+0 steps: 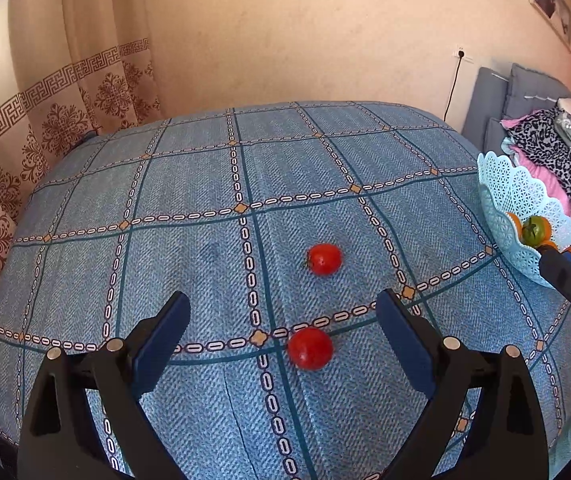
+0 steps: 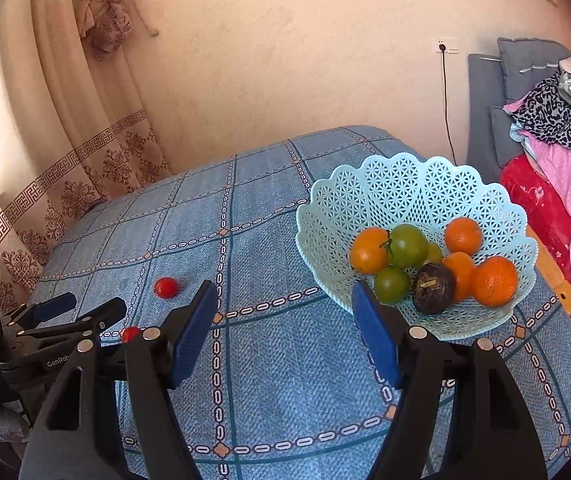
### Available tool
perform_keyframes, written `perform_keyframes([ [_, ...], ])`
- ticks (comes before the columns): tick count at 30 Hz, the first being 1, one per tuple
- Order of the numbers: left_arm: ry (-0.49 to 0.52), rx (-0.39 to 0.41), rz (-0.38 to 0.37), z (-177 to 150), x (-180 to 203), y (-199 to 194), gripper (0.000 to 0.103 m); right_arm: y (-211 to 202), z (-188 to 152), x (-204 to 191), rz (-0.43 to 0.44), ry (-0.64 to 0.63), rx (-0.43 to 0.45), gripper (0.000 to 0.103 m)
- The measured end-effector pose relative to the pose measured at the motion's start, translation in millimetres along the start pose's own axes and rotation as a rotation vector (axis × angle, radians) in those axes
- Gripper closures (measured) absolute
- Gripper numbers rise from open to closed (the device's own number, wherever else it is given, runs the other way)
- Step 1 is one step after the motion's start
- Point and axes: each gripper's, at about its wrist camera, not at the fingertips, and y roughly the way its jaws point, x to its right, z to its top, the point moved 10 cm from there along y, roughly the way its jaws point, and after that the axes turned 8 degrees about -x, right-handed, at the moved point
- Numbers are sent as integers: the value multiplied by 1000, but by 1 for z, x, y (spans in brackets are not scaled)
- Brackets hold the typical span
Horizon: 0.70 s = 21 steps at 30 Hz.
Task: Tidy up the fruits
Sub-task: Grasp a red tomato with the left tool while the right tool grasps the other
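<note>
Two red tomatoes lie on the blue checked tablecloth. The near tomato sits between the fingers of my open left gripper, touching neither; the far tomato lies just beyond the tips. My right gripper stands open and empty, its right finger in front of the light blue lattice basket. In the basket are several oranges, green tomatoes and a dark fruit. The right wrist view shows the left gripper by the far tomato and half hiding the near tomato.
The basket stands at the table's right edge, with the right gripper's finger in front of it. A patterned curtain hangs at the left. A grey sofa piled with clothes stands to the right, and a cable hangs from a wall socket.
</note>
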Motion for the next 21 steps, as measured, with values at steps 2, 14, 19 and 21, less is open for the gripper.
perform_keyframes([
  [2, -2, -10, 1, -6, -1, 4, 10, 3, -2, -3, 2, -10, -8, 32],
  [14, 12, -72, -41, -27, 6, 23, 31, 22, -12, -20, 7, -53, -61, 32],
  [19, 7, -94, -62, -31, 7, 30, 50, 29, -16, -25, 8, -65, -76, 32],
  [21, 10, -95, -77, -32, 10, 31, 55, 32, -17, -28, 9, -72, -82, 32],
])
